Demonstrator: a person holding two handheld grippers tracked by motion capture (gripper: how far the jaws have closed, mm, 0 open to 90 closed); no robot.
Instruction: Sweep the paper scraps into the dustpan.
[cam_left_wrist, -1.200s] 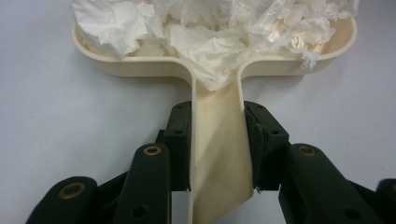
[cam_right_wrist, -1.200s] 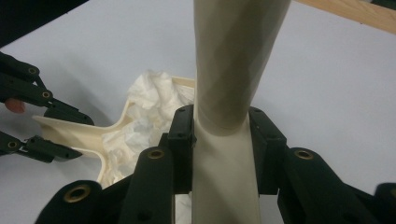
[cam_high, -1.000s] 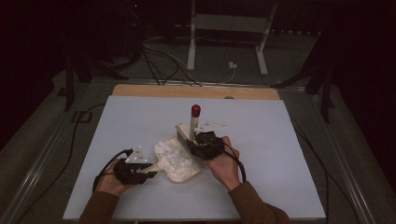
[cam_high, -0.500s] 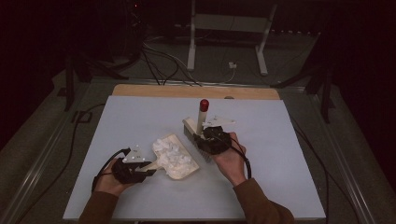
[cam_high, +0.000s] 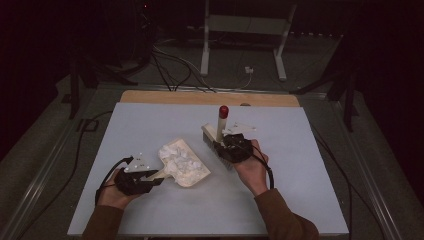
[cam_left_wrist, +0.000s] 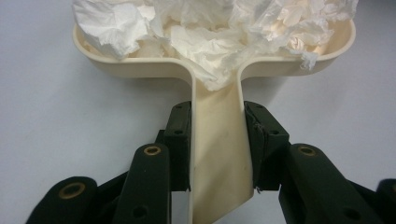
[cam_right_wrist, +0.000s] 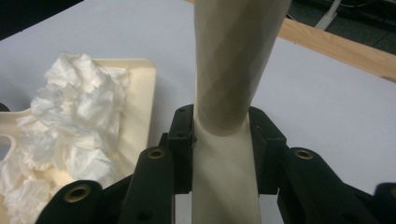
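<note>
Left gripper (cam_high: 150, 176) clamped on the flat handle of the cream dustpan (cam_high: 192, 170); in the left gripper view the pads (cam_left_wrist: 180, 144) press both sides of the handle (cam_left_wrist: 217, 154), narrow setting. Dustpan lies flat on the worktop (cam_high: 300, 200), left of centre and nearer the front edge. Its long axis runs from the handle, at the front-left, to the open mouth, which points toward the back-right. Pan is heaped with crumpled white tissue (cam_high: 177, 159); in the left gripper view one fold of tissue (cam_left_wrist: 210, 42) spills over the back wall onto the top of the handle.

Right gripper (cam_high: 220, 146) clamped on the cream handle of the brush (cam_high: 220, 125); right gripper view shows the handle (cam_right_wrist: 231, 93) running straight up between the pads (cam_right_wrist: 180, 140), held tight. Brush sits right of the dustpan, about mid-worktop, apart from it. Handle stands steeply, red tip (cam_high: 223, 111) up and toward the back edge, brush head (cam_high: 212, 137) low by the gripper; whether the bristles touch the worktop I cannot tell. Dustpan (cam_right_wrist: 140, 93) lies to the left in the right gripper view.
</note>
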